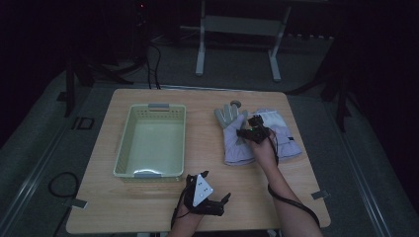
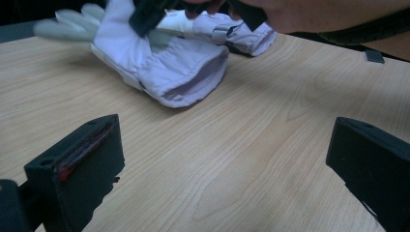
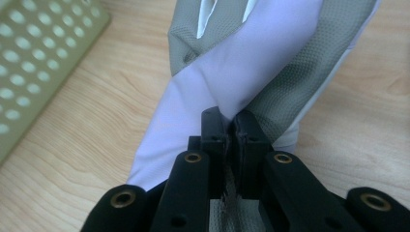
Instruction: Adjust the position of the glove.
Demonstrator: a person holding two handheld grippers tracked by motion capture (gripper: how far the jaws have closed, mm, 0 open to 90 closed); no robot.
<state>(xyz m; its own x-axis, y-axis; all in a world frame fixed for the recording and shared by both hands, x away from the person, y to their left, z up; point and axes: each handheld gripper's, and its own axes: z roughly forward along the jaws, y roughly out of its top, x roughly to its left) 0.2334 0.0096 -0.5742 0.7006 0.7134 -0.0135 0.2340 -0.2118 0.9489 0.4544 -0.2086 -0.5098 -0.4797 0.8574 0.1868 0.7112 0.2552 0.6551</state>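
High view: near the worktop's far right corner, the right claw (image 1: 245, 132) pinches the left glove (image 1: 236, 140). Left gripper view: left claw (image 2: 227, 159) gapes apart. Right gripper view: jaws clamped together on glove fabric.

A pale green perforated basket (image 1: 129, 132) stands on the left half of the wooden surface (image 1: 202, 163). A second lavender glove (image 1: 285, 136) lies near the right edge, beside a small round grey object (image 1: 235, 103).

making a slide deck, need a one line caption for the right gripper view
Right gripper with jaws pinched shut on a fold of the pale glove, green basket beside it on the wooden table.
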